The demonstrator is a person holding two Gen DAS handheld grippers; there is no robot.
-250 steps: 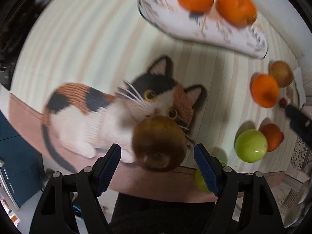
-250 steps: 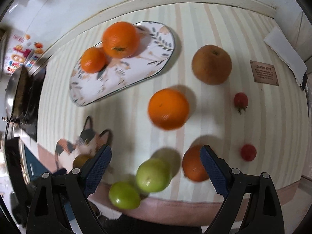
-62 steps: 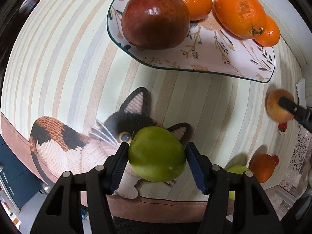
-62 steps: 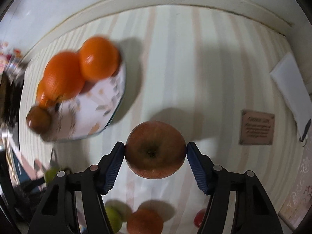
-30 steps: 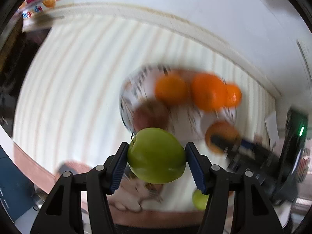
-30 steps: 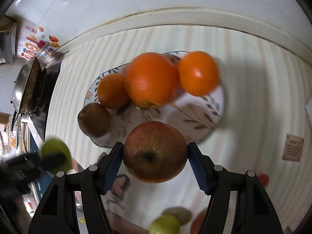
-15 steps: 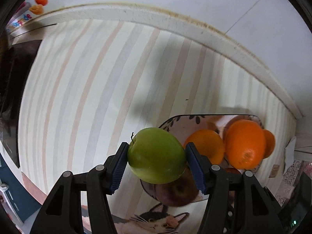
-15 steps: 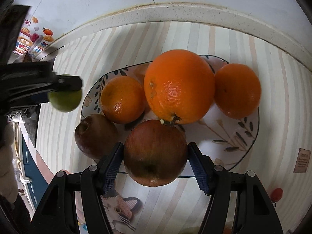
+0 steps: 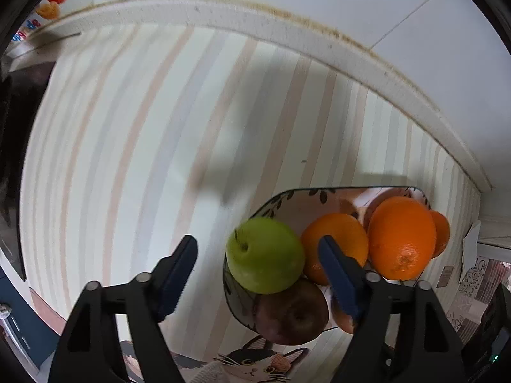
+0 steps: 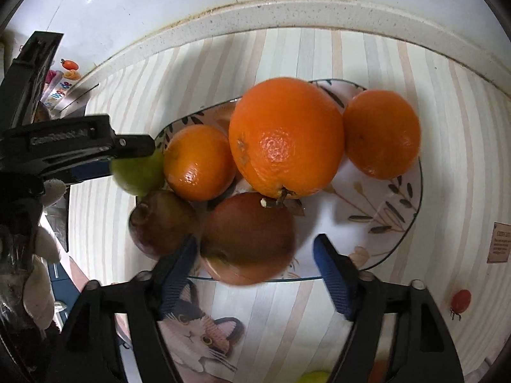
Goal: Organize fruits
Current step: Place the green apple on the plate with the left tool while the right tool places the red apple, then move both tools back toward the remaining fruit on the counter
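Both grippers stand wide, letting go: the left gripper (image 9: 257,269) frees a green apple (image 9: 265,255) at the plate's (image 10: 412,198) edge, the right gripper (image 10: 255,263) a reddish apple (image 10: 247,237) beside the oranges (image 10: 286,137). Next, probably, fetching the cherry tomato (image 10: 460,300) from the tabletop (image 9: 143,127).

Right hand-held gripper (image 10: 255,266) gapes around a reddish apple (image 10: 247,237) on the plate (image 10: 400,223).
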